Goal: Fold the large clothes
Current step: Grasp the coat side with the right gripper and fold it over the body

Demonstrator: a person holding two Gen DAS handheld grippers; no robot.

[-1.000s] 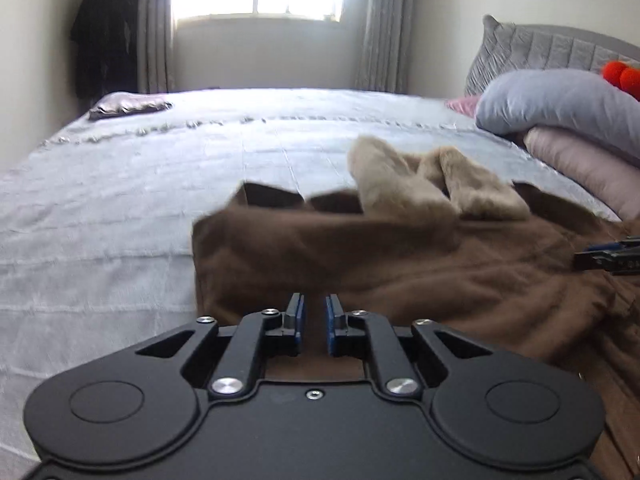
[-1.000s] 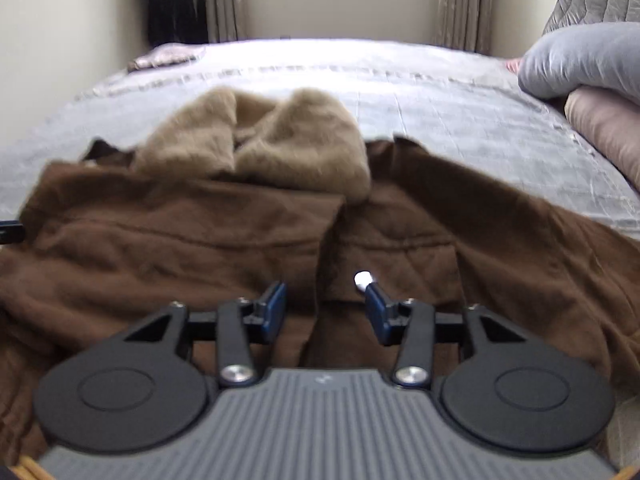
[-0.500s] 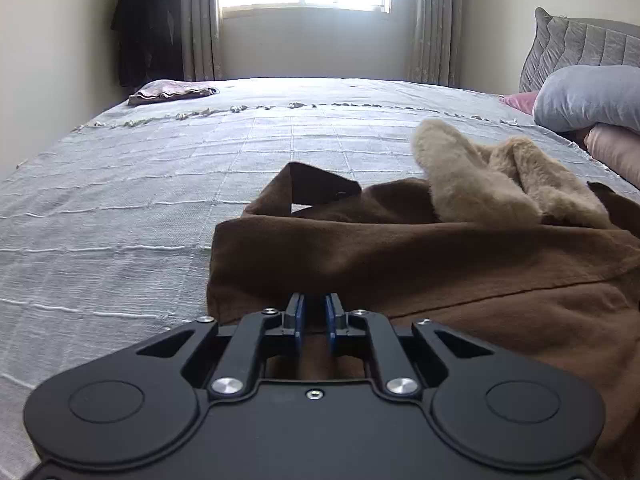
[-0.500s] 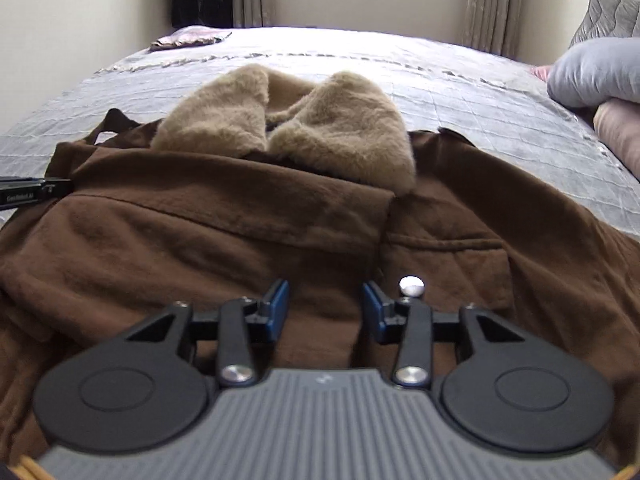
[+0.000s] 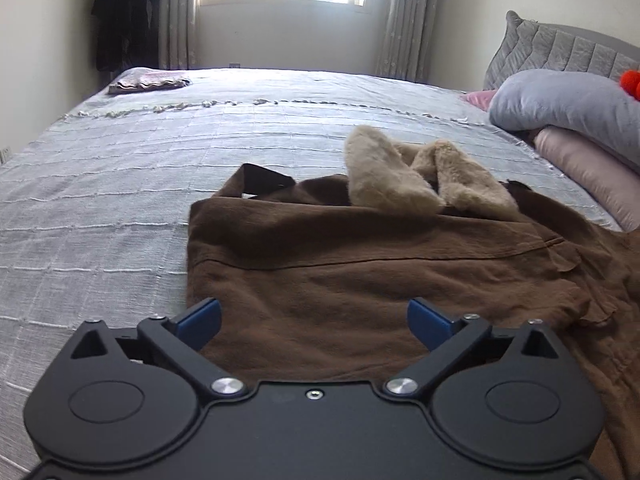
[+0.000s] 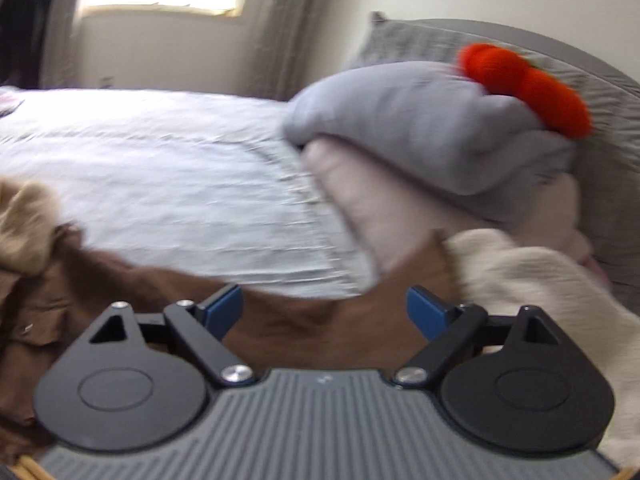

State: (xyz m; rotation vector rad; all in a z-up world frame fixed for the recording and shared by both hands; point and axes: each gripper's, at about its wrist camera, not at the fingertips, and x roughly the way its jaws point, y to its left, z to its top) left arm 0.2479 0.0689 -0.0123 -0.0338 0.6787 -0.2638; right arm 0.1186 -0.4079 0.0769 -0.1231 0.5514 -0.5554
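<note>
A brown coat (image 5: 360,276) with a tan fur collar (image 5: 384,176) lies on the grey bed (image 5: 120,184), its left side folded over the body. My left gripper (image 5: 314,318) is open and empty just above the folded part. My right gripper (image 6: 324,312) is open and empty over the coat's right sleeve (image 6: 304,316), whose pale fleece cuff (image 6: 536,280) lies toward the pillows. The collar (image 6: 24,216) shows at the left edge of the blurred right wrist view.
A grey pillow (image 5: 568,108) rests on a pink one (image 5: 588,168) at the right by the grey headboard (image 5: 568,48), with a red plush thing (image 6: 528,84) on top. A folded cloth (image 5: 150,80) lies at the bed's far left corner.
My left gripper has opened and let go of the coat's folded edge. My right gripper has opened wider and swung right, from the coat's middle toward the sleeve and pillows.
</note>
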